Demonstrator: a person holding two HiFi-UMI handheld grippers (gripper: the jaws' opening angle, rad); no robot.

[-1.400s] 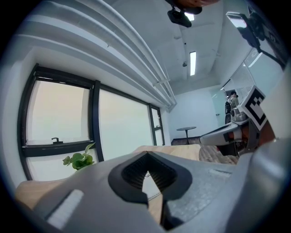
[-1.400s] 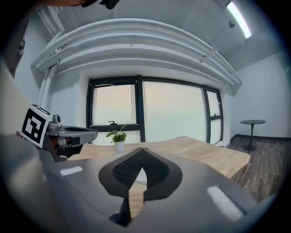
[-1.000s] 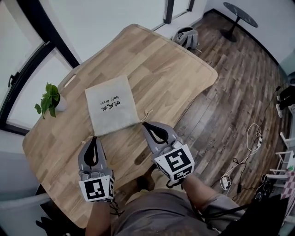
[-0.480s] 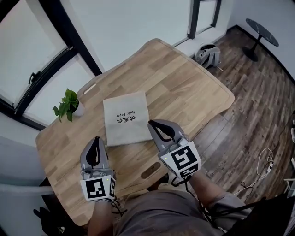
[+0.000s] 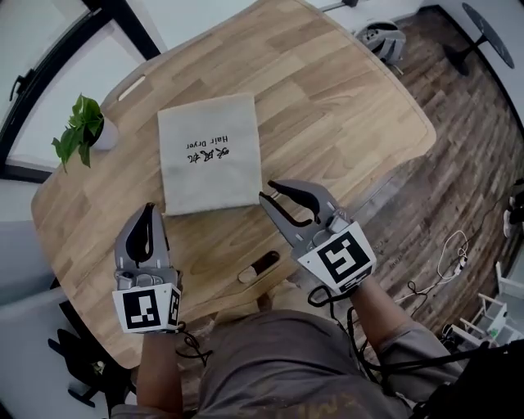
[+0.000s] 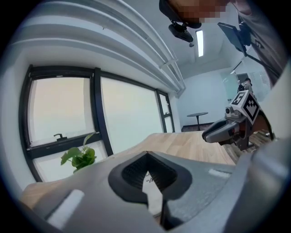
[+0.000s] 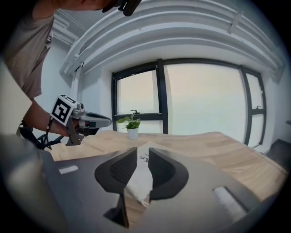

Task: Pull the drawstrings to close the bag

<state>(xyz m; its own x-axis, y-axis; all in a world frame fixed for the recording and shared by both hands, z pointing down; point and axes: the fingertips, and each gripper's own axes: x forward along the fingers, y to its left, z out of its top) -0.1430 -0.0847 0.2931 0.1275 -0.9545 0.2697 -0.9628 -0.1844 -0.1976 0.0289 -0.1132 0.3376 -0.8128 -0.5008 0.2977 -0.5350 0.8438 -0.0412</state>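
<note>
A flat beige cloth bag [image 5: 209,154] printed "Hair Dryer" lies on the wooden table [image 5: 344,106]. Its near edge faces me, and I cannot make out the drawstrings. My right gripper [image 5: 268,191] hovers at the bag's near right corner, jaws slightly apart and nothing between them. In the right gripper view the bag's corner [image 7: 138,182] shows through the gap of the right gripper [image 7: 139,150]. My left gripper [image 5: 148,209] is shut and empty, a short way in front of the bag's near left corner. A strip of the bag [image 6: 150,186] shows through the left gripper [image 6: 148,154].
A small potted plant [image 5: 82,135] stands at the table's left edge beside the window. A dark slot [image 5: 260,263] is cut in the tabletop near me. On the floor to the right are a helmet-like object [image 5: 383,37], a round side table [image 5: 491,20] and cables [image 5: 450,254].
My view has tilted further down, so the bag sits larger and nearer. The right gripper's jaws have parted a little at the bag's near right corner. The left gripper stays shut.
</note>
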